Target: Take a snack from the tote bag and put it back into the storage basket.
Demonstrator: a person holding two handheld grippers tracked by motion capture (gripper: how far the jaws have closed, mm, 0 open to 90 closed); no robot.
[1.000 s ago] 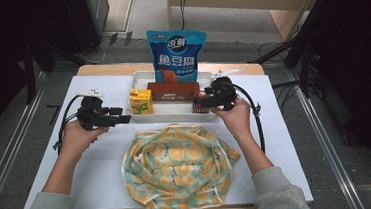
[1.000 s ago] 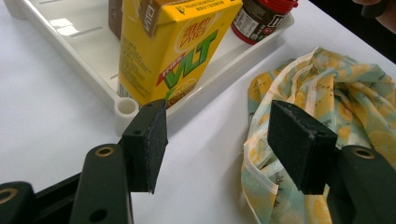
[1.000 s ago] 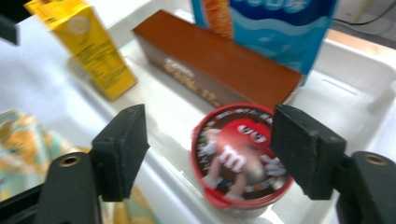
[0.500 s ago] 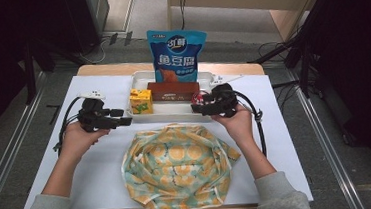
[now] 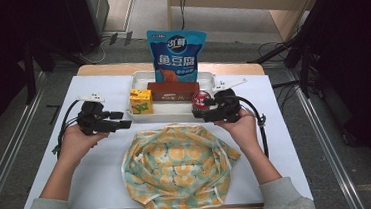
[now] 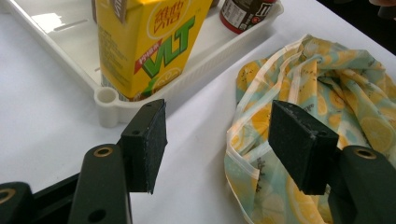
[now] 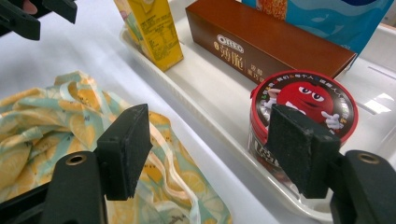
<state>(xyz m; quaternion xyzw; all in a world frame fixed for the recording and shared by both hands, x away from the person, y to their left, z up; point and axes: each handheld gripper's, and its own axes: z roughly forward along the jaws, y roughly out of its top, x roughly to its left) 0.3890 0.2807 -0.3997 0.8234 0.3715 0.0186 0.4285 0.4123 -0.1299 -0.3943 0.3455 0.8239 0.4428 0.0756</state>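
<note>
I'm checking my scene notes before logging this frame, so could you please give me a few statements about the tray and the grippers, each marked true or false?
1. The yellow VLT drink carton stands upright in the white tray. True.
2. The left gripper is shut on the lemon-print bag. False: its jaws stand open, holding nothing.
3. The brown Oreo box lies in the tray between the carton and the red M&M's tub. True.
4. The blue snack bag lies flat on the table. False: it stands upright in the tray.
5. The right gripper holds the tub. False: its jaws are open.
</note>
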